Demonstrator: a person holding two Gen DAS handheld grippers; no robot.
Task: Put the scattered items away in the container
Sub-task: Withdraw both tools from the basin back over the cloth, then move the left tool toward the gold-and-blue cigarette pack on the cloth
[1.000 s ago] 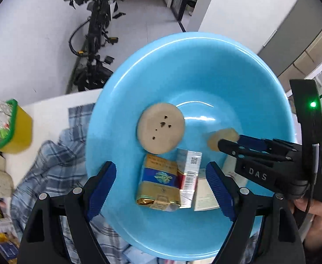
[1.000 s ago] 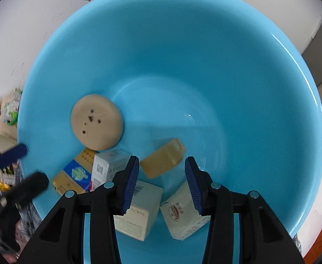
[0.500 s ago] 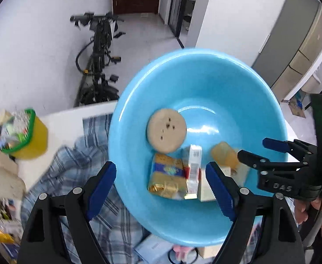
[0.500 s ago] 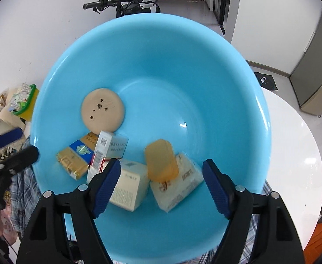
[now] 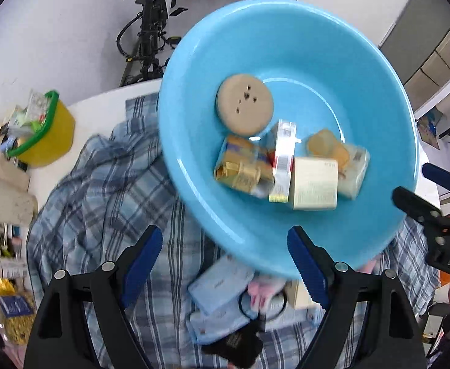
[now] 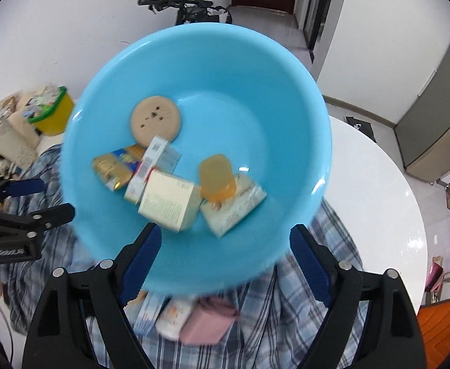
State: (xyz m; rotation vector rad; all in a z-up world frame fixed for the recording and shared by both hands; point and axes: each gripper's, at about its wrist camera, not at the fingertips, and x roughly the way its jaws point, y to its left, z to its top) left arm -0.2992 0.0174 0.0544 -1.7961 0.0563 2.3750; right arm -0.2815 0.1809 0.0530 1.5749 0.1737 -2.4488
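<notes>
The blue basin (image 5: 286, 30) (image 6: 225, 61) stands on a plaid cloth (image 5: 108, 184). In it lie a round tan disc (image 5: 245, 103), a gold packet (image 5: 243, 166), a red-white box (image 5: 283, 160), a cream box (image 5: 314, 183) and an amber case (image 6: 217, 176) resting on a pale packet (image 6: 234, 206). My right gripper (image 6: 225, 258) hovers over the near rim, its jaws opening with nothing between them. My left gripper (image 5: 225, 261) stands open and empty above the cloth. Loose items sit under the rim: a light blue box (image 5: 220, 283) and a pink box (image 6: 208, 323).
A yellow tub with a green rim (image 5: 46, 129) stands at the far left of the white round table (image 6: 378, 200), amid bags and clutter. A bicycle (image 5: 151, 24) leans on the wall behind. A black item (image 5: 237, 344) lies on the cloth near me.
The right jaws spread wide and let go of the amber case, which now lies in the basin. Both grippers drew back from the basin, bringing the cloth and loose items into view.
</notes>
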